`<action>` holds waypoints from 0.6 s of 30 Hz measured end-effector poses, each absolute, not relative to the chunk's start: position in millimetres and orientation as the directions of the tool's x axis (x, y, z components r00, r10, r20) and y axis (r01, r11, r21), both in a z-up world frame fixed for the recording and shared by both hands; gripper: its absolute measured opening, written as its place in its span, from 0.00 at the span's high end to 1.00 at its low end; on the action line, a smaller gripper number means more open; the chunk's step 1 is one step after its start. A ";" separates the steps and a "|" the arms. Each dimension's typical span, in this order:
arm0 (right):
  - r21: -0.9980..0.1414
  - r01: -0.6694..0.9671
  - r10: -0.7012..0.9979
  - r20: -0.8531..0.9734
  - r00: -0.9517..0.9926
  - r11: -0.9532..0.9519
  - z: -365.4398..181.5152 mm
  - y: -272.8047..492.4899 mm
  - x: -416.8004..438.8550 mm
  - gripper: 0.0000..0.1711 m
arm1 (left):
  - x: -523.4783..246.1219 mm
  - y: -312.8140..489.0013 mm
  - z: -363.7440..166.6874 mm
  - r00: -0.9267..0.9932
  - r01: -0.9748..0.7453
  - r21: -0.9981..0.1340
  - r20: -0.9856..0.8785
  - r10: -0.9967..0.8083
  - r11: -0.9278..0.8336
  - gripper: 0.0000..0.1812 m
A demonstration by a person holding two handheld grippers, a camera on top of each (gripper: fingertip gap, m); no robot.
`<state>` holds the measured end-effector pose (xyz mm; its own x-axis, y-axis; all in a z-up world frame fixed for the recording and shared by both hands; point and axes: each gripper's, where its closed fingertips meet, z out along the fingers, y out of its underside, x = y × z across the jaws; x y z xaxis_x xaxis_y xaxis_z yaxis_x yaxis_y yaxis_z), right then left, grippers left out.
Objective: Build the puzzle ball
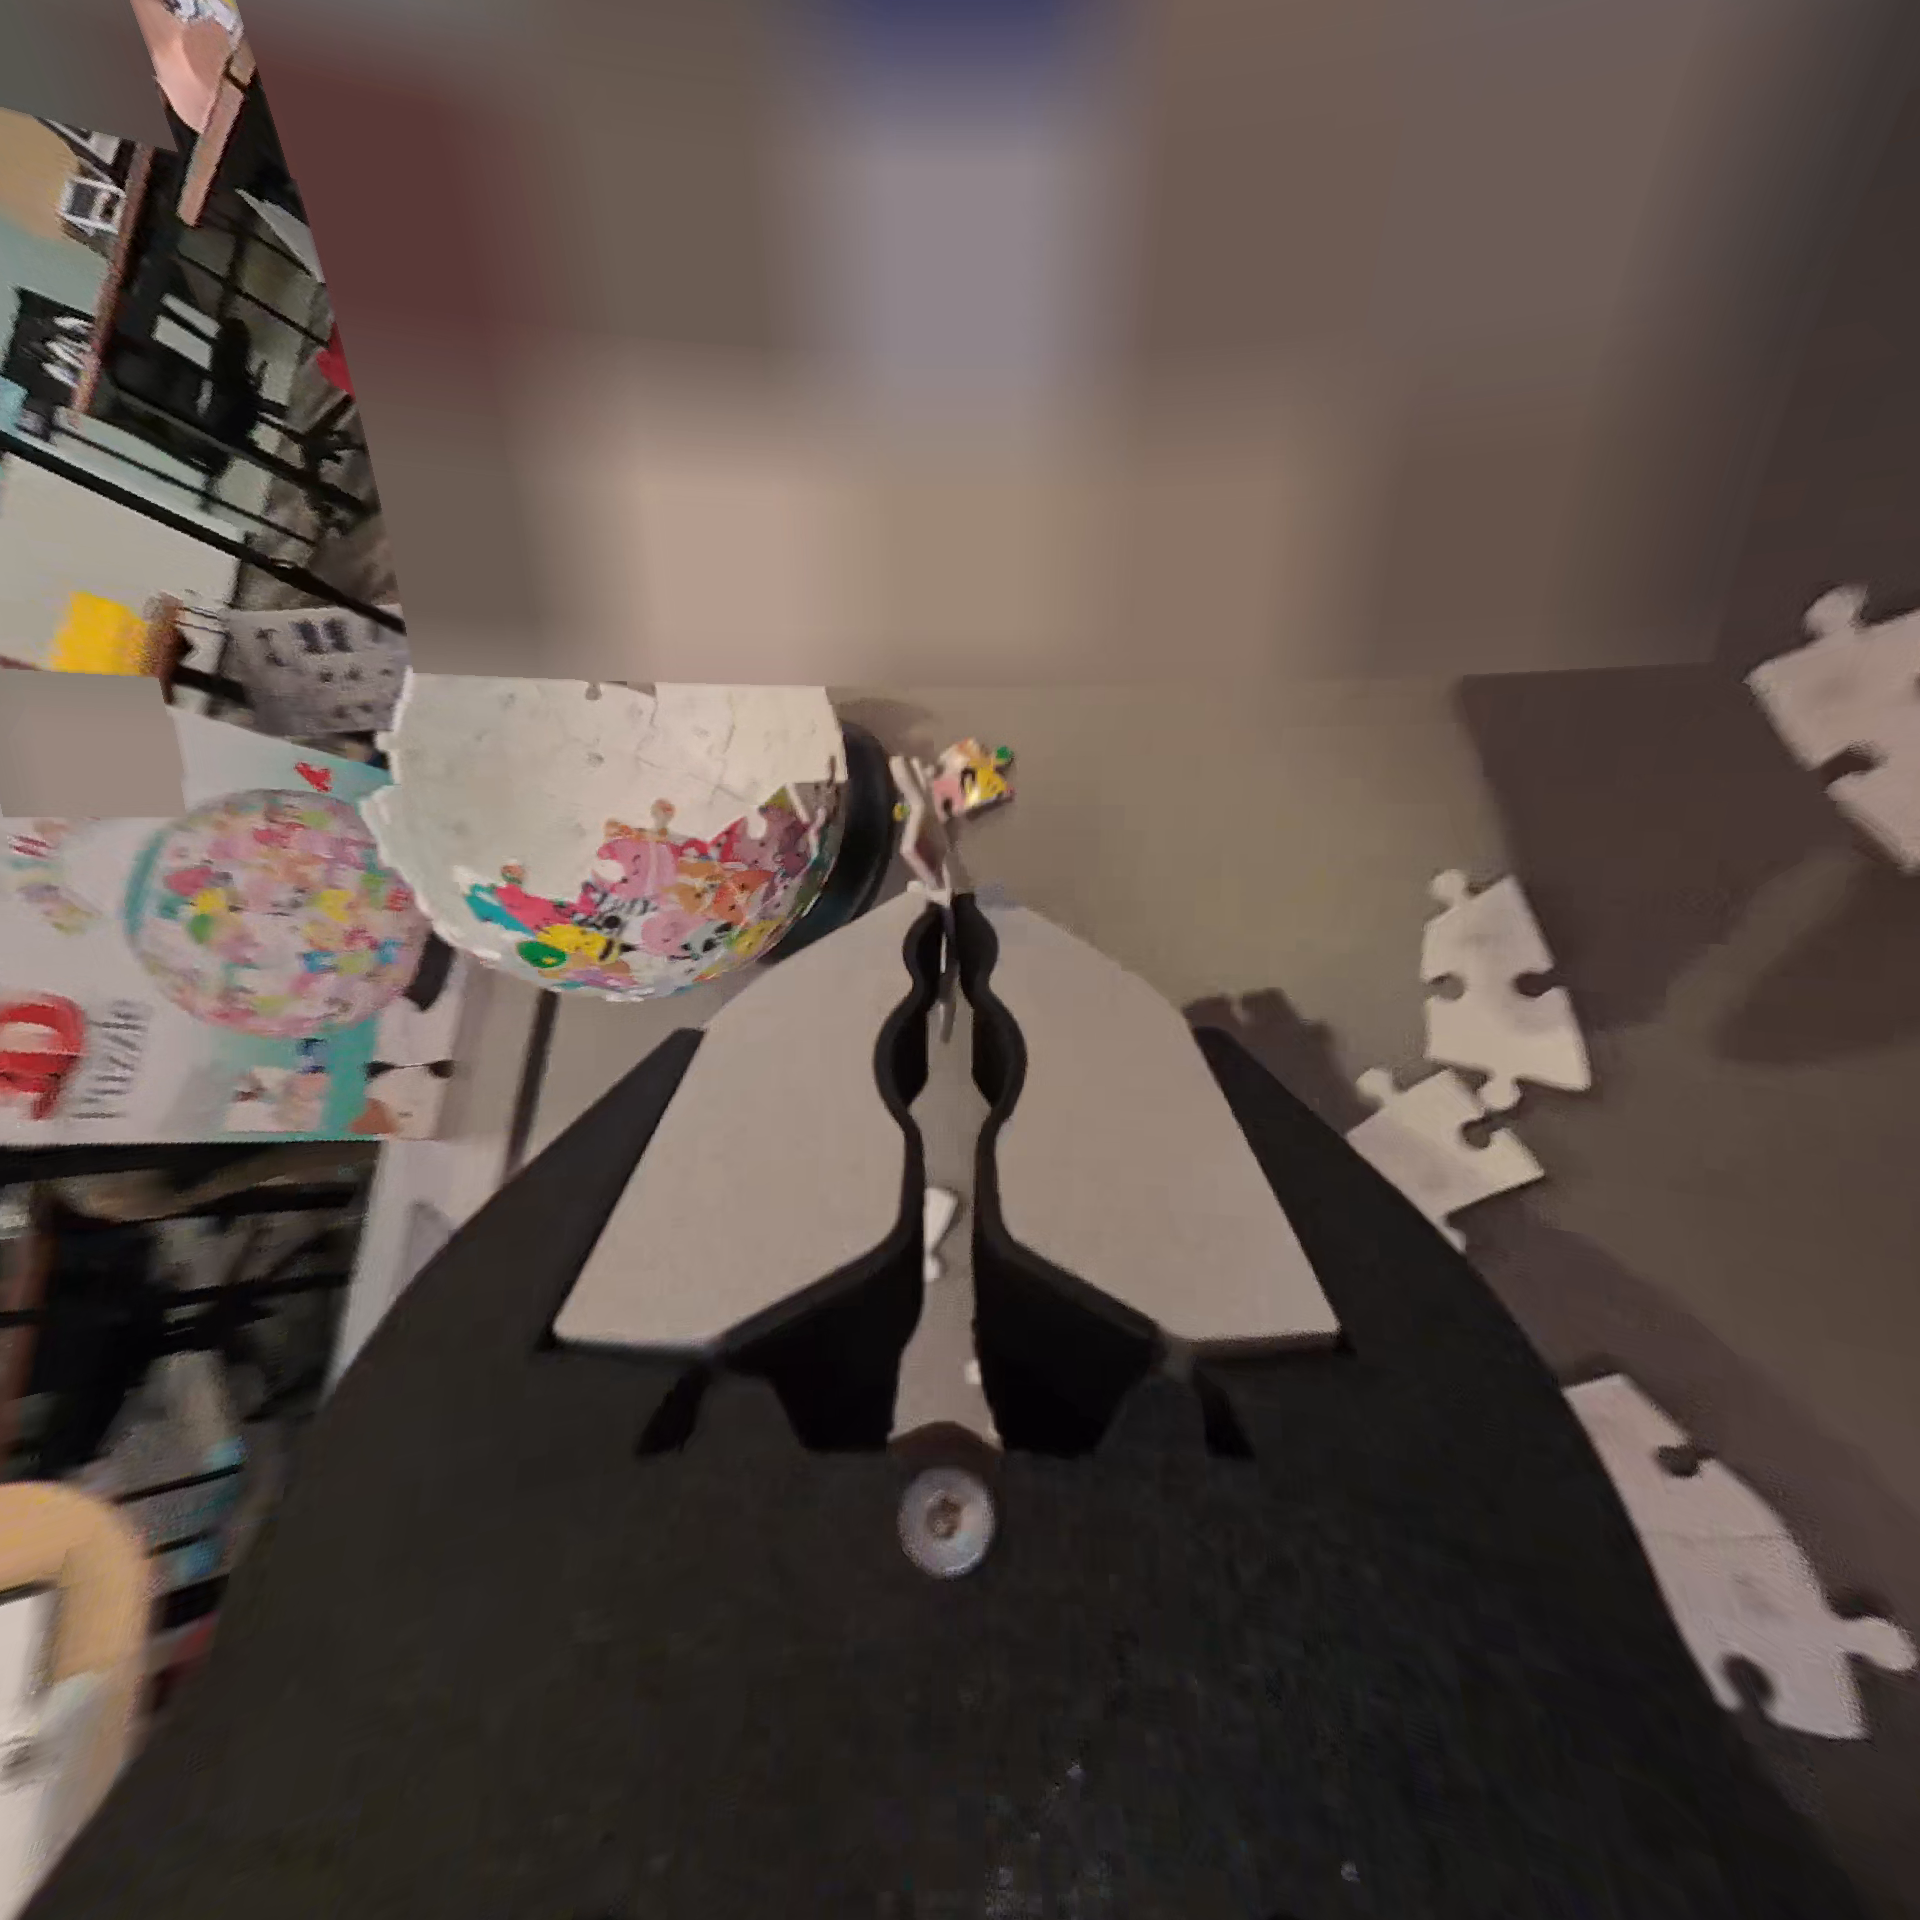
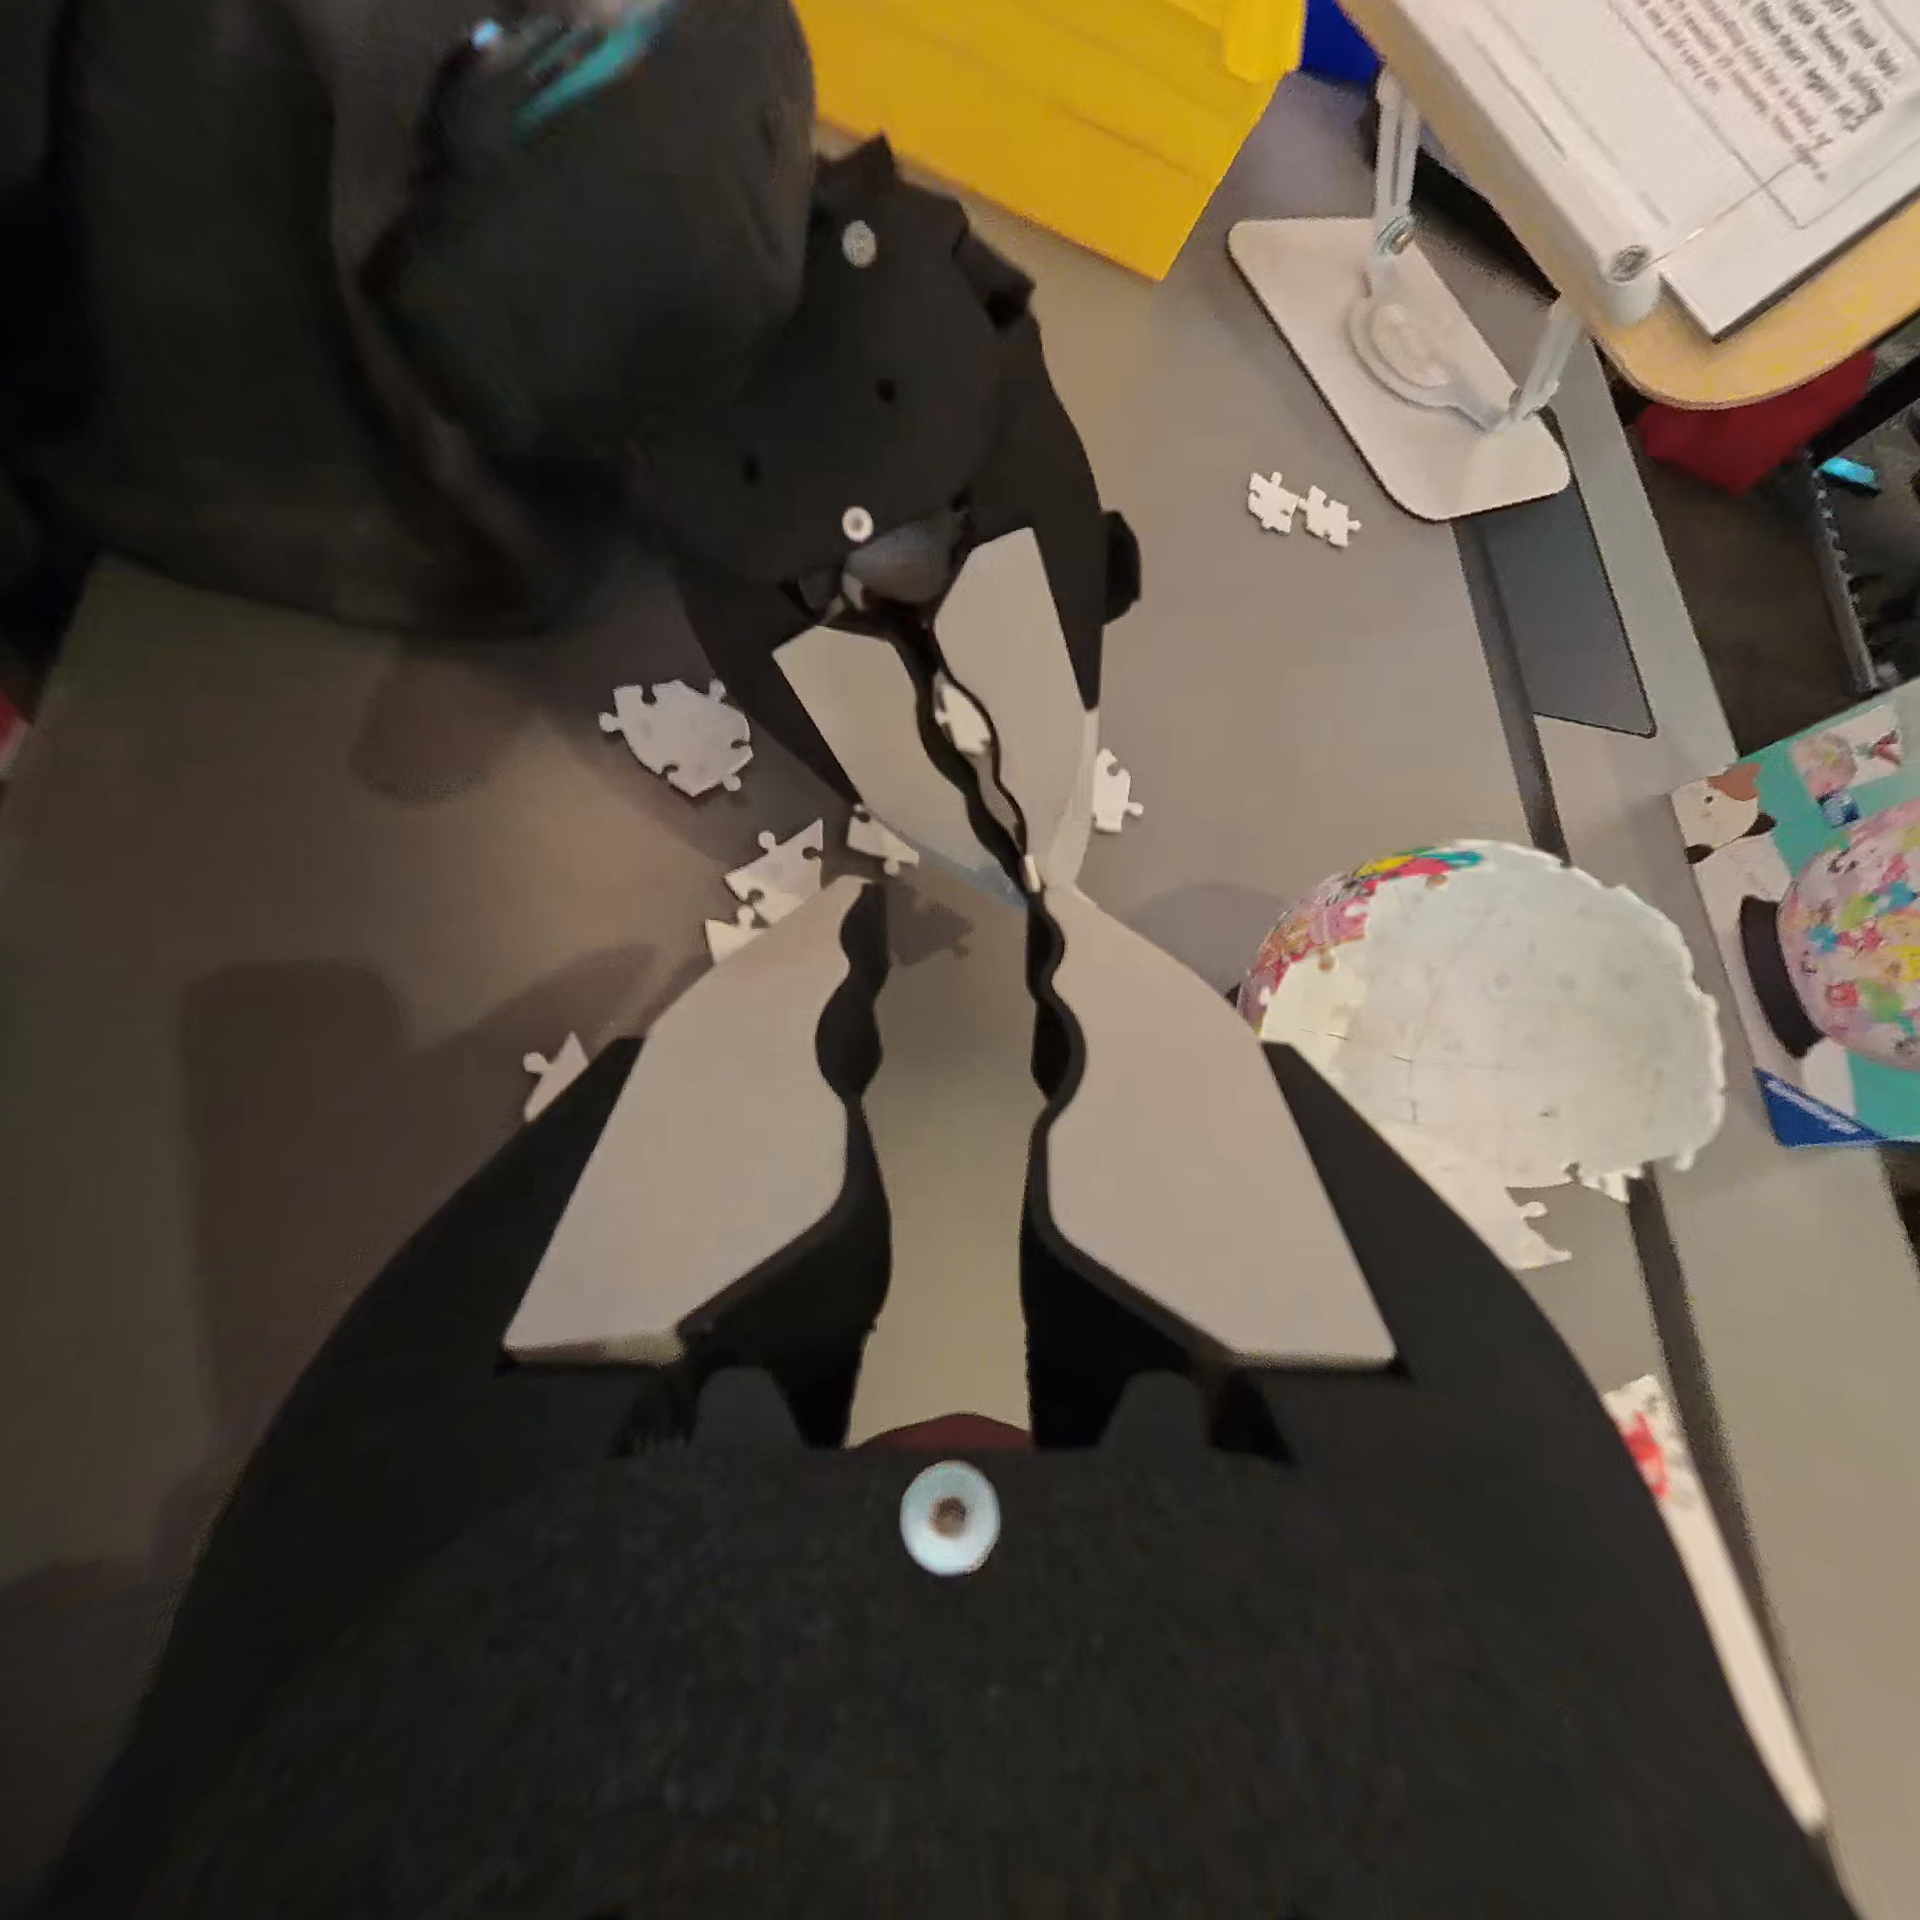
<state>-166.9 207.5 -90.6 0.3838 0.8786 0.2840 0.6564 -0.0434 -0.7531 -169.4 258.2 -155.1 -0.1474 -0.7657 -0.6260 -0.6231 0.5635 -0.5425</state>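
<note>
The half-built puzzle ball [image 1: 623, 831] shows its white inside and a band of coloured pieces; it sits left of my left gripper [image 1: 945, 906]. That gripper is shut on a puzzle piece [image 1: 920, 831] held edge-on past its tips. A coloured piece [image 1: 977, 777] lies just beyond; I cannot tell if it is joined to the held one. In the right wrist view my right gripper [image 2: 956, 902] is open and empty, with the ball [image 2: 1486, 1029] to its right. The left gripper [image 2: 1029, 862] meets it tip to tip from the far side.
Loose white pieces lie face down on the grey table [image 1: 1496, 977] [image 2: 681, 732] [image 2: 1304, 509]. The puzzle box [image 2: 1849, 914] lies at the right, past the ball. A yellow bin [image 2: 1039, 114] and a white stand [image 2: 1403, 353] with a paper are at the back.
</note>
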 end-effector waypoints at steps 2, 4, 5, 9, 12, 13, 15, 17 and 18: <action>-0.685 0.727 0.869 0.339 0.359 -0.033 -100.4 213.2 -164.6 0.87 | -168.1 262.9 -157.7 -0.182 -0.651 -0.449 -0.690 -0.701 0.612 0.99; -0.591 0.806 0.852 0.401 0.337 -0.041 -114.8 221.9 -157.9 0.87 | -165.8 263.7 -158.5 -0.205 -0.663 -0.394 -0.723 -0.660 0.637 0.99; -0.551 0.834 0.840 0.437 0.322 -0.033 -119.3 225.6 -156.4 0.87 | -164.4 262.7 -159.1 -0.215 -0.666 -0.376 -0.730 -0.648 0.644 0.99; -0.513 0.858 0.829 0.483 0.281 0.008 -129.2 229.7 -164.4 0.87 | -160.1 258.7 -162.2 -0.235 -0.675 -0.338 -0.744 -0.625 0.656 0.99; -0.500 0.866 0.837 0.473 0.275 -0.002 -138.7 232.7 -163.7 0.89 | -157.9 255.5 -163.0 -0.236 -0.674 -0.342 -0.740 -0.630 0.655 0.99; -0.505 0.863 0.843 0.463 0.275 -0.005 -140.6 233.0 -163.9 0.91 | -157.5 254.7 -162.7 -0.235 -0.673 -0.343 -0.741 -0.629 0.656 0.99; -0.504 0.864 0.841 0.464 0.276 -0.005 -142.1 235.3 -161.9 0.98 | -157.3 253.4 -162.7 -0.233 -0.672 -0.349 -0.737 -0.634 0.653 0.99; -0.506 0.863 0.838 0.474 0.270 0.008 -140.1 236.6 -161.7 0.99 | -157.4 254.0 -160.8 -0.216 -0.671 -0.358 -0.743 -0.633 0.649 0.99; -0.507 0.862 0.837 0.478 0.266 0.016 -138.8 236.9 -162.0 0.99 | -157.5 254.1 -159.4 -0.206 -0.666 -0.365 -0.747 -0.632 0.650 0.99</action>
<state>-162.0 236.9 -138.8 0.2658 0.8373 0.4778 0.8617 0.0159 -0.5072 -157.5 254.1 -159.4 -0.2065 -0.6319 -0.7471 -0.6665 0.6498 -0.3655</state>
